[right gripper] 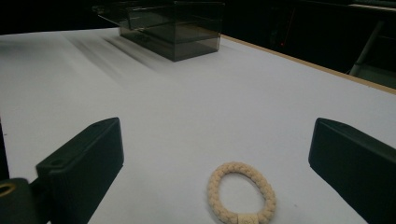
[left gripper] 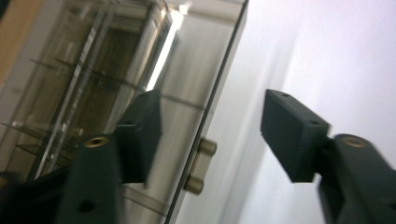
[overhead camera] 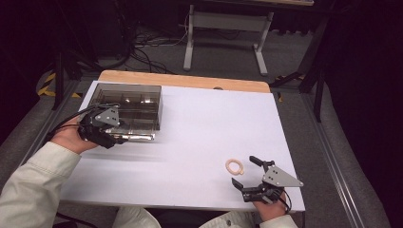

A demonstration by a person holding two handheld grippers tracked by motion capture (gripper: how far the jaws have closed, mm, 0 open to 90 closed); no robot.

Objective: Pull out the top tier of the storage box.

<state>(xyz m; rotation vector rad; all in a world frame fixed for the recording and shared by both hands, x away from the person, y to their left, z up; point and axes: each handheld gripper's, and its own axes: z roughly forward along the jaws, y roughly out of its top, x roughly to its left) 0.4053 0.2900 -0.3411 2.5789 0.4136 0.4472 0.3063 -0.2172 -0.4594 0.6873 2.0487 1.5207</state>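
I see the braided cream hair tie (overhead camera: 234, 166) lying flat on the white tabletop (overhead camera: 199, 128), just ahead of my right claw (overhead camera: 244, 172), whose jaws stand wide apart. My left claw (overhead camera: 121, 138), jaws apart, straddles the smoked clear box's (overhead camera: 138, 102) near wall.

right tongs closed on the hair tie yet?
No. In the right gripper view the right tongs stand wide open, and the braided hair tie lies flat on the white table between the jaws, touching neither.
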